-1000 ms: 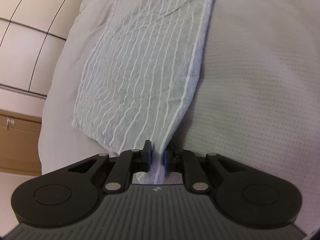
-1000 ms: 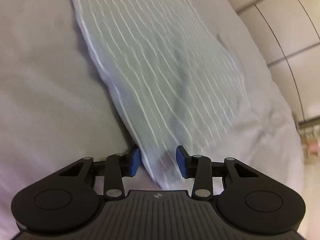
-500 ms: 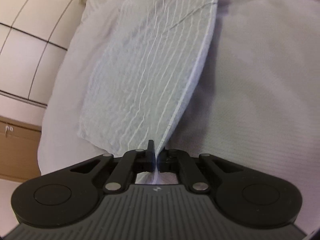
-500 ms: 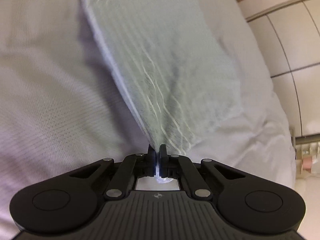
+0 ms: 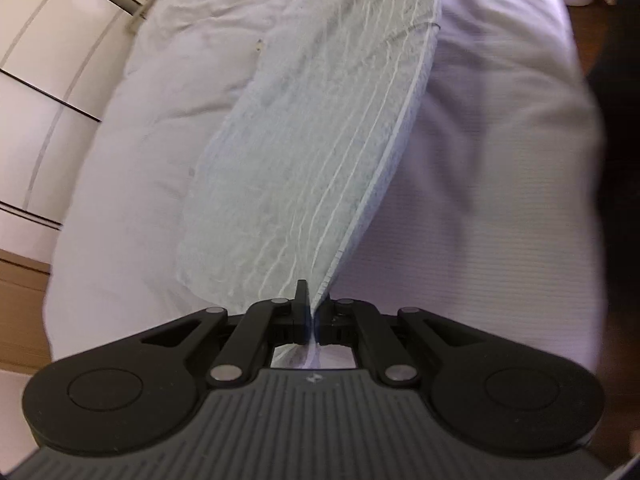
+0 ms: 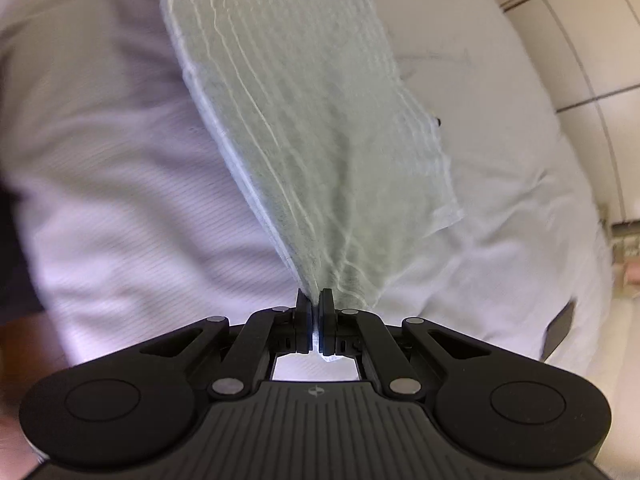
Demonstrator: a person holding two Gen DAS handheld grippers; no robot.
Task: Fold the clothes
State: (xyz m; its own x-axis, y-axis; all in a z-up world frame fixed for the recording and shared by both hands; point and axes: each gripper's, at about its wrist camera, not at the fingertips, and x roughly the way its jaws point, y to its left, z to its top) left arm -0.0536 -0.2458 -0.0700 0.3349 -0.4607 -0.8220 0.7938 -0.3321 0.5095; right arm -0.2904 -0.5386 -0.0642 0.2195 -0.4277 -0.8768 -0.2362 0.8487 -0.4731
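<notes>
While both views are motion-blurred, the grips read clearly: left gripper is clamped on a corner of the striped cloth, pale green-grey with thin white lines, with a bit of fabric poking through behind the pads. Cloth rises off the bed at that corner and runs away up the frame; its far end is cut off at the top edge, so full shape can't be told. To the left of the bed, white cabinet doors and a wood-toned strip below them, both smeared. Dark mass on the right edge of the left view, too blurred to identify. Right gripper is likewise pinched shut on another corner of the same striped cloth, fabric fanning out from the pads in tight creases. Cloth top is again cropped. A small dark speck sits at the cloth's right edge, can't say what. White bed cover beneath, rumpled on the right. Pale cabinet panels at far right, plus a dark patch low right, unreadable.
</notes>
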